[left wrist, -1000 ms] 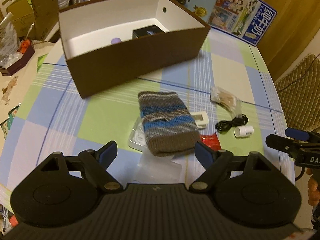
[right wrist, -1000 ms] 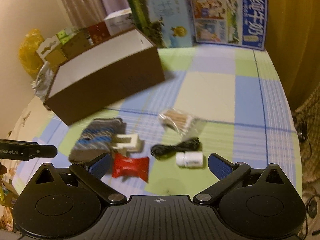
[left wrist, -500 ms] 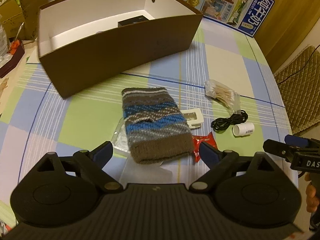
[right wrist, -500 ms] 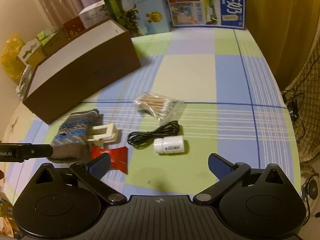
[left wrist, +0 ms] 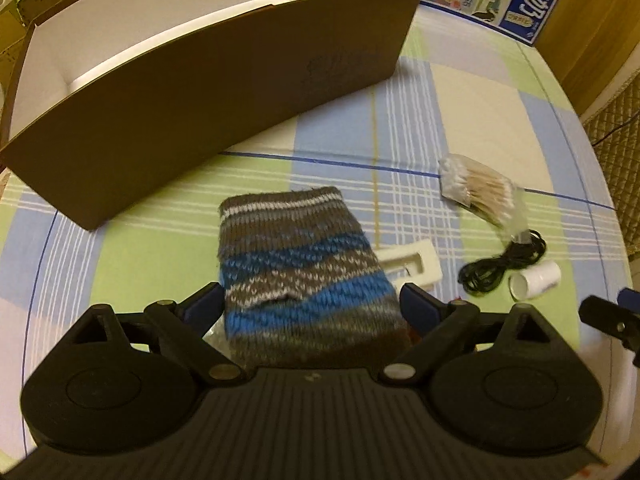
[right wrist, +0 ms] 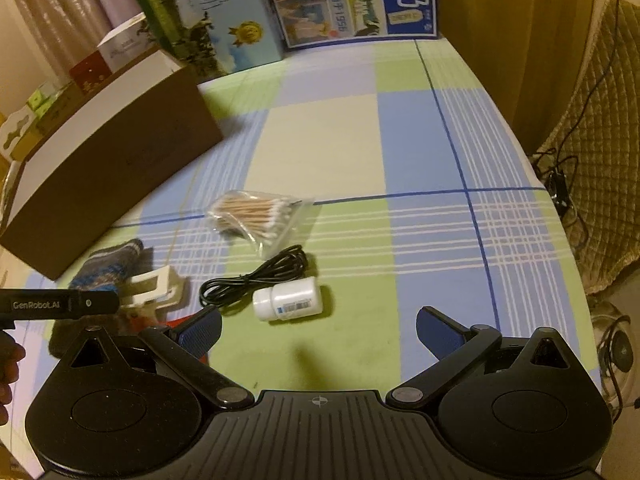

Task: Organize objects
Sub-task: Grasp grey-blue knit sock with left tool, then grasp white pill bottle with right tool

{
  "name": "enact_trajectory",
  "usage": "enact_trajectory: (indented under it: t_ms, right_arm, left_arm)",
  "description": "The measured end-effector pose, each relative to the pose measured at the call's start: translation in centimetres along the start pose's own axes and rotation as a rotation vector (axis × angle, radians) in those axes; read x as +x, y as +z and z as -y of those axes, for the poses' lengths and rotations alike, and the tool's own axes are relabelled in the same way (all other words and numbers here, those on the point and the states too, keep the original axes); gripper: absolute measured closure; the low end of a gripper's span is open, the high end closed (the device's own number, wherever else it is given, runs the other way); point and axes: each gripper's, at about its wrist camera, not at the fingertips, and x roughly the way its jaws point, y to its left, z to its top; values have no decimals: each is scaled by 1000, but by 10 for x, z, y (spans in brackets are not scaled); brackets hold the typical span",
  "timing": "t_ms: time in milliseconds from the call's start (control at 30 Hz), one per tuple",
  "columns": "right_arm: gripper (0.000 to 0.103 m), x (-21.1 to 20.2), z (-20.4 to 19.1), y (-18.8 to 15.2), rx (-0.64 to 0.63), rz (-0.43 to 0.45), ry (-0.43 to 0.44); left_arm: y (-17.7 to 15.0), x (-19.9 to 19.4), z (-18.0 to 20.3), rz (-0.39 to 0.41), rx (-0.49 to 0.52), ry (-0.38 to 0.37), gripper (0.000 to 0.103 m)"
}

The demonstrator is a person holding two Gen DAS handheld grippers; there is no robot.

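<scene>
Checkered cloth covers the desk (right wrist: 420, 140). Left tool (left wrist: 310, 306) is spread open around the knitted sock (left wrist: 296, 264), near the brown box (left wrist: 200, 92). Right tool (right wrist: 318, 330) hangs open just short of the white bottle (right wrist: 288, 304) and black cable (right wrist: 256, 276).

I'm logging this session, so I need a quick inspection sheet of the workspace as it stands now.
Surface: checked tablecloth.
Job's things: knitted pouch, cotton swab bag, white bottle lying down, white holder, brown box.
Clutter: nothing seen.
Grippers: left gripper open astride the pouch; right gripper open, empty.
Cables: black cable coiled beside the bottle.
Surroundings: milk cartons, curtain.
</scene>
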Motion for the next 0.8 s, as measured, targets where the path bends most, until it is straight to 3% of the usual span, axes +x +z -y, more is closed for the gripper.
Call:
enact_trajectory:
  t_ms: [167, 233, 400, 467, 633, 700, 800]
  right_arm:
    - [2, 5, 0, -2, 7, -9, -2]
    - [2, 6, 0, -3, 7, -12, 4]
    - [2, 12, -3, -5, -21, -15, 24]
    - [2, 15, -6, -5, -45, -7, 30]
    - [3, 23, -13, -5, -121, 15, 26]
    - [20, 26, -17, -5, -159, 21, 29]
    - [31, 35, -20, -4, -180, 9, 31]
  left_arm:
    - [4, 8, -3, 10, 5, 14, 17]
    - [4, 8, -3, 25, 24, 15, 29]
    - [5, 2, -4, 51, 58, -4, 70]
    - [5, -3, -5, 70, 61, -7, 76]
    - [5, -21, -10, 118, 43, -15, 77]
    - [3, -29, -12, 134, 33, -12, 77]
    - [-1, -43, -16, 156, 13, -1, 77]
